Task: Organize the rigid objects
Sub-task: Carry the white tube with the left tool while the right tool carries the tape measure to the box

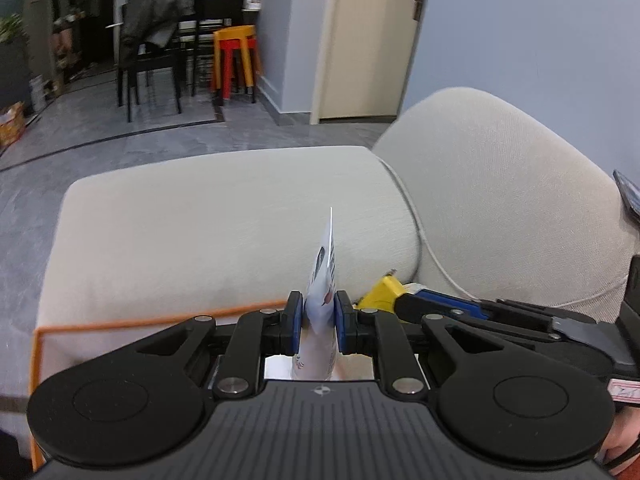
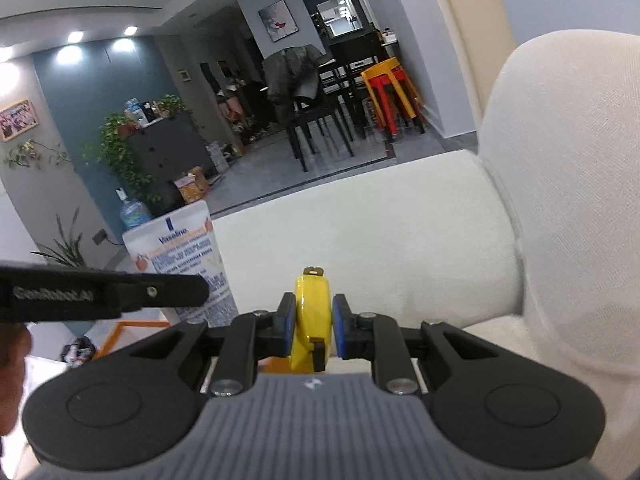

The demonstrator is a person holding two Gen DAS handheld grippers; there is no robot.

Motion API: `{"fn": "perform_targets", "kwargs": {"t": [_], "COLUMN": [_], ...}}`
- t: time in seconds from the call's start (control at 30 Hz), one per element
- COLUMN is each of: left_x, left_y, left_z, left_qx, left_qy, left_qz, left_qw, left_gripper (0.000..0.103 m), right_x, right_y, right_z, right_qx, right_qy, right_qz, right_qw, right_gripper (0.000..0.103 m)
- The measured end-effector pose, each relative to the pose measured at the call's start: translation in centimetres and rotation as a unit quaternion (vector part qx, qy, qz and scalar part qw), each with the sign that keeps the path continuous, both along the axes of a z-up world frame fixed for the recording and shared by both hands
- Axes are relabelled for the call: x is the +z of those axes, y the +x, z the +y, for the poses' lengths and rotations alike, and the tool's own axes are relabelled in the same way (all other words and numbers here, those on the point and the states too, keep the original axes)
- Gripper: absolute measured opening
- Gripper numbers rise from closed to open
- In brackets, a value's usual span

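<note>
- My left black two-finger gripper with blue pads (image 1: 317, 322) is clamped on a white printed tube, fingers level.
- My right black gripper with blue pads (image 2: 314, 326) squeezes a yellow tape measure, just beside the left one.

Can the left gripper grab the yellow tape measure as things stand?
Probably not: the left gripper is shut on the Vaseline tube, and the right gripper already clamps the tape measure.

Lower end of white printed squeeze tube (image 1: 320, 320) hidden behind gripper body. Orange-rimmed white bin (image 1: 120, 322) mostly occluded; contents unseen. Yellow rounded plastic tape measure (image 2: 310, 320): base hidden. Tube small print blurred, illegible.
</note>
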State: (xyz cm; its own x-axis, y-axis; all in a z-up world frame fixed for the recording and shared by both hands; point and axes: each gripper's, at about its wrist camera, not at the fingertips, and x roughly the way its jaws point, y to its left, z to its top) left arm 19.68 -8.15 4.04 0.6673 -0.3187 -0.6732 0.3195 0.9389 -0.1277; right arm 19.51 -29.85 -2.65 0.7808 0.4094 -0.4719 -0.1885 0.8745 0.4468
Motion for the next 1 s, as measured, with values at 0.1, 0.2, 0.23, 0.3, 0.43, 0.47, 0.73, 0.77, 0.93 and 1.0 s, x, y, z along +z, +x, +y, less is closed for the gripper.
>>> {"fn": "perform_targets", "kwargs": {"t": [0.1, 0.2, 0.23, 0.3, 0.43, 0.47, 0.73, 0.77, 0.93, 1.0], "left_x": [0.1, 0.2, 0.2, 0.2, -0.8, -1.2, -4.2, -4.6, -7.2, -8.0], "left_y": [-1.3, -2.4, -2.8, -3.6, -4.5, -4.6, -4.2, -4.2, -3.7, -4.1], "left_z": [3.0, 6.4, 7.4, 9.7, 13.3, 14.0, 16.5, 16.6, 16.9, 17.3], "left_qx": [0.025, 0.056, 0.064, 0.078, 0.105, 0.110, 0.078, 0.072, 0.066, 0.070], "left_qy": [-0.013, -0.022, -0.026, -0.036, -0.036, -0.039, -0.016, -0.011, 0.000, -0.010], "left_qz": [0.002, -0.001, 0.000, 0.005, 0.017, 0.023, 0.075, 0.078, 0.094, 0.101], "left_qw": [0.9996, 0.9982, 0.9976, 0.9963, 0.9937, 0.9929, 0.9940, 0.9943, 0.9934, 0.9924], "left_gripper": [0.018, 0.018, 0.018, 0.018, 0.018, 0.018, 0.018, 0.018, 0.018, 0.018], "right_x": [0.6, 1.2, 1.3, 1.5, 1.1, 0.9, -0.9, -1.2, -2.3, -2.5], "right_y": [-1.2, -2.2, -2.4, -2.8, -3.2, -3.3, -3.0, -3.0, -2.7, -2.5], "right_z": [1.5, 3.2, 3.7, 5.0, 7.5, 8.3, 12.4, 12.8, 13.8, 14.2], "right_qx": [0.018, 0.035, 0.041, 0.057, 0.090, 0.098, 0.135, 0.137, 0.142, 0.145], "right_qy": [0.000, -0.014, -0.016, -0.015, -0.026, -0.032, -0.045, -0.050, -0.062, -0.065], "right_qz": [0.004, 0.002, 0.003, 0.008, 0.020, 0.025, 0.074, 0.078, 0.096, 0.102], "right_qw": [1.000, 0.999, 0.999, 0.998, 0.995, 0.994, 0.987, 0.986, 0.983, 0.982], "right_gripper": [0.018, 0.018, 0.018, 0.018, 0.018, 0.018, 0.018, 0.018, 0.018, 0.018]}}
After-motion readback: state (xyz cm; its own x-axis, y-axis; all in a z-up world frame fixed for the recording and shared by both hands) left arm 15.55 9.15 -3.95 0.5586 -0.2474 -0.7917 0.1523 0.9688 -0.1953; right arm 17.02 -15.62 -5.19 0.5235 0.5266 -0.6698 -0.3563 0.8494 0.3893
